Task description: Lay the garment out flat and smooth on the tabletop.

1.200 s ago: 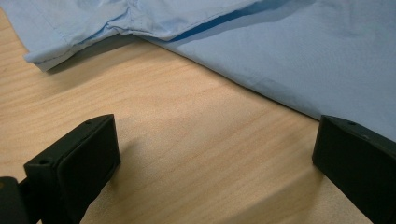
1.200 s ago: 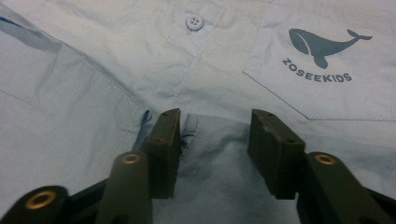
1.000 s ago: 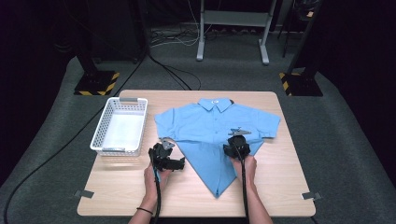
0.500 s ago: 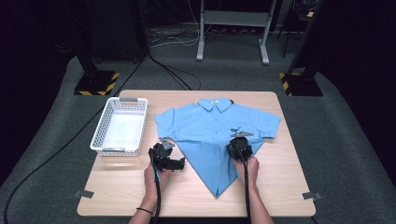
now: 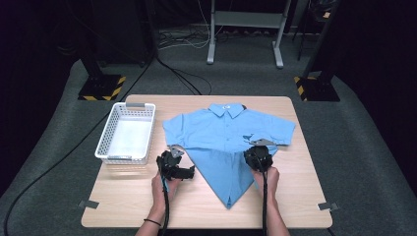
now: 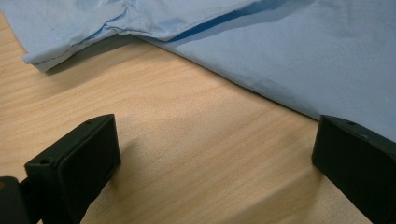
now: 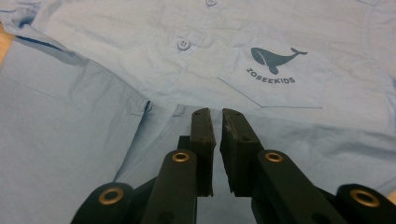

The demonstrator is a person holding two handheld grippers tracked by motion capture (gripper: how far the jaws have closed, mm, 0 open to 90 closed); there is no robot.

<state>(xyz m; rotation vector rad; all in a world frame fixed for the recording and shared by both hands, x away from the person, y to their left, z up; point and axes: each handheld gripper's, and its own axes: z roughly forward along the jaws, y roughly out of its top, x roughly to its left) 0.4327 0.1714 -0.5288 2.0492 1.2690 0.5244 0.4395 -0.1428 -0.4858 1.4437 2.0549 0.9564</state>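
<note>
Shirt (image 5: 227, 132): I see it spread on the table (image 5: 295, 206), collar away from me, lower half folded to a point near my edge.
Left gripper (image 5: 173, 164): my jaws stand wide apart over bare wood, just beside the shirt's left fold.
Right gripper (image 5: 259, 156): my jaws have just been closing; nearly together at the shirt's right fold, below the whale pocket (image 7: 275, 74). I cannot tell whether cloth is pinched.
Basket (image 5: 110, 147): left of the shirt.

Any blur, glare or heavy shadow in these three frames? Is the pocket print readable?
High view: table evenly lit, the room around it dark, the picture soft. Left gripper view: shirt and wood sharp enough, a soft shadow under the shirt's edge, the near tongs slightly blurred. Right gripper view: the whale print and its lettering are readable, no glare; the tongs are dark and a little soft up close.
</note>
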